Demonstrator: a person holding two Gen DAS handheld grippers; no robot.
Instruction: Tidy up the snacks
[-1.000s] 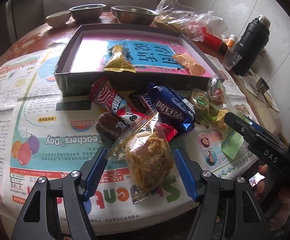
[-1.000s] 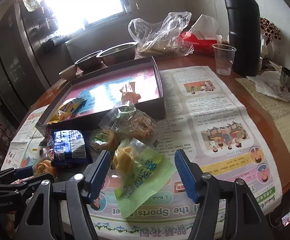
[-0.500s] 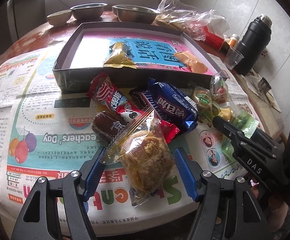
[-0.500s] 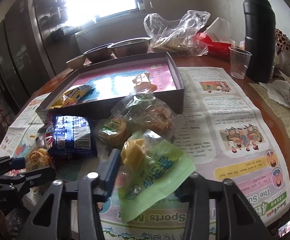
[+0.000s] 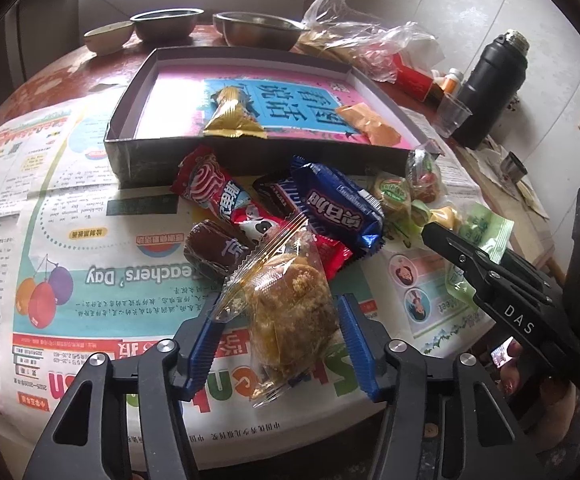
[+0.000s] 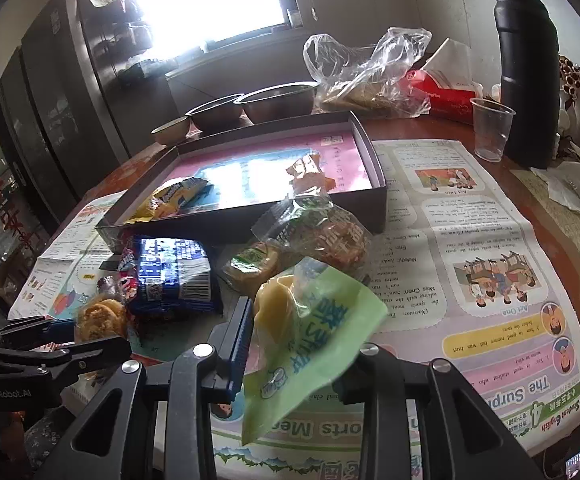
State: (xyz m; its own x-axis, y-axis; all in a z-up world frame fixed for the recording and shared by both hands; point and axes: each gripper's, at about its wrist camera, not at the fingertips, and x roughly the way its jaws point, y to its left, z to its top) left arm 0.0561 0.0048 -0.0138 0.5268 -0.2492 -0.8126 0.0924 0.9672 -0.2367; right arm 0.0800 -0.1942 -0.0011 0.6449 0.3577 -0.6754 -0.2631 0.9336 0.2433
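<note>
A pile of snacks lies on the newspaper in front of a dark shallow box (image 5: 249, 152). My left gripper (image 5: 279, 334) is open, its blue pads on either side of a clear-wrapped crumbly pastry (image 5: 290, 304), not pressing it. My right gripper (image 6: 302, 340) is shut on a green-wrapped yellow cake (image 6: 314, 336), lifted a little off the paper; it also shows in the left wrist view (image 5: 478, 236). The box holds a gold packet (image 5: 231, 114) and an orange packet (image 5: 366, 124). A blue packet (image 5: 338, 208), a red packet (image 5: 217, 196) and a brown cake (image 5: 213, 248) lie in the pile.
Behind the box stand metal bowls (image 5: 257, 34) and a clear plastic bag (image 5: 354, 40). A black flask (image 6: 526, 64) and a plastic cup (image 6: 490, 128) stand at the right. The table edge is close below both grippers.
My right gripper closed on the green-wrapped cake and raised it slightly. My left gripper stayed open around the pastry, shifting only a little.
</note>
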